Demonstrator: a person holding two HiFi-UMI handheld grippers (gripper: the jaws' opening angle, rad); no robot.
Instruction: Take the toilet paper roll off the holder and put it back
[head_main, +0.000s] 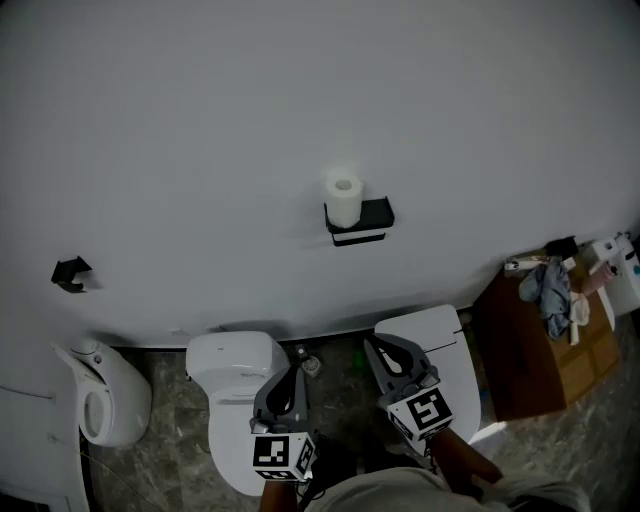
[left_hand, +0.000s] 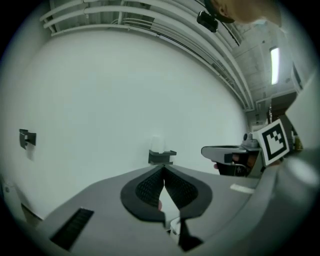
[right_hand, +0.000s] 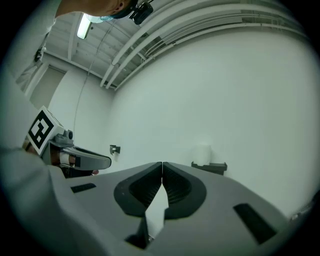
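A white toilet paper roll (head_main: 343, 196) stands upright on a black wall-mounted holder (head_main: 362, 223) at the middle of the white wall. The same roll (left_hand: 157, 143) shows small above its holder (left_hand: 161, 157) in the left gripper view, and the roll (right_hand: 203, 153) sits right of centre on the holder (right_hand: 210, 167) in the right gripper view. My left gripper (head_main: 299, 368) and right gripper (head_main: 372, 346) hang low, well short of the roll. Both are shut and hold nothing.
A white toilet (head_main: 238, 400) stands below the grippers, a white bin (head_main: 102, 402) at its left. A small black wall bracket (head_main: 70, 272) is at the left. A brown cabinet (head_main: 545, 345) with a cloth and bottles stands at the right.
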